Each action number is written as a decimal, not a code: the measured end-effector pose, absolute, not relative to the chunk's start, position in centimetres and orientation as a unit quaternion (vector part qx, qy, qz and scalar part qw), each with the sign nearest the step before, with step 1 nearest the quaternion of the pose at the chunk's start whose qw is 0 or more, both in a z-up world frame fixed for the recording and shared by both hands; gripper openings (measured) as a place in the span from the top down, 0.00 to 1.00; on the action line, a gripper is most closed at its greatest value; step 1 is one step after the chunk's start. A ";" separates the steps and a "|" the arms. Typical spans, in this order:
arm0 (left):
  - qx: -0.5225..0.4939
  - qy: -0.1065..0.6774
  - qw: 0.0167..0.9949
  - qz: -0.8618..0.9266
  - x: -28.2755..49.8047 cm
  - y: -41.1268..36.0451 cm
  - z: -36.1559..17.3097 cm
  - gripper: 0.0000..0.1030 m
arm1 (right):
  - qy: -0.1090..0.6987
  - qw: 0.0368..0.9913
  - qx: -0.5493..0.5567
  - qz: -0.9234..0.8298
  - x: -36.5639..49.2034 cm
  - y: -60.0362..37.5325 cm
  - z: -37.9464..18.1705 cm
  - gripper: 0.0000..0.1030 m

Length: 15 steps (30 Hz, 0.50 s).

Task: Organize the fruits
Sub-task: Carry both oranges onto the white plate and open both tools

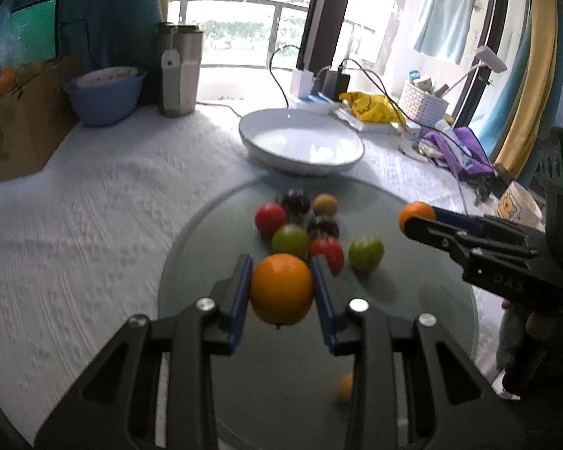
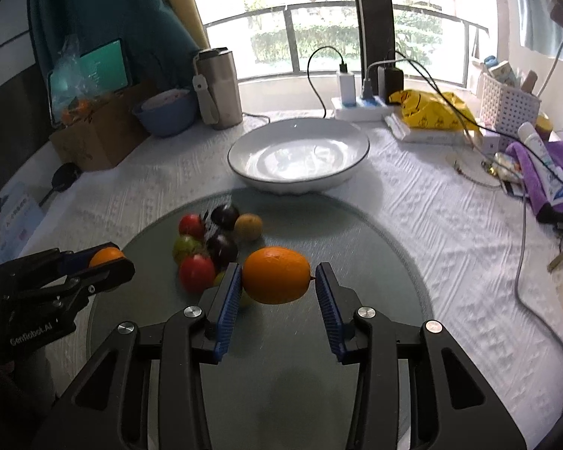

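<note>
Oranges sit clamped between pads: left tool [image 1: 281, 288] grips one, right tool [image 2: 277, 279] another.

Home dining corner beside a balcony window [image 2: 319, 37]: tablecloth [image 2: 413, 225], glass turntable [image 2: 375, 262], white bowl [image 2: 356, 142], power strip [image 2: 360, 110] feeding chargers, towel [image 1: 443, 18] hanging outside, basket [image 2: 506, 107] holding toiletries.

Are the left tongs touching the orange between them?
Touching. The left wrist view shows both blue pads pressed against the orange held by the left tongs.
</note>
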<state>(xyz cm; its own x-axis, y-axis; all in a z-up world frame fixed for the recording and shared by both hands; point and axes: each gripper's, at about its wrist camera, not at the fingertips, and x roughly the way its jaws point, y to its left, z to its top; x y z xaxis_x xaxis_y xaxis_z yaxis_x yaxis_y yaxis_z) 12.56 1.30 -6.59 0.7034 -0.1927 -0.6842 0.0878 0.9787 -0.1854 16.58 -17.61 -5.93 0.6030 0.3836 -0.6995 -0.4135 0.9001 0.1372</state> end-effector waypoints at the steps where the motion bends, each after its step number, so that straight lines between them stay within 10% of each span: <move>1: -0.070 0.376 0.921 -0.076 12.8 1.4 -6.4 0.68 | 0.384 0.896 -0.019 0.222 16.8 -17.7 -5.7 0.58; 15: -0.068 0.344 0.932 -0.092 20.1 1.9 -3.9 0.68 | 0.355 0.909 -0.027 0.215 22.2 -17.7 -3.7 0.58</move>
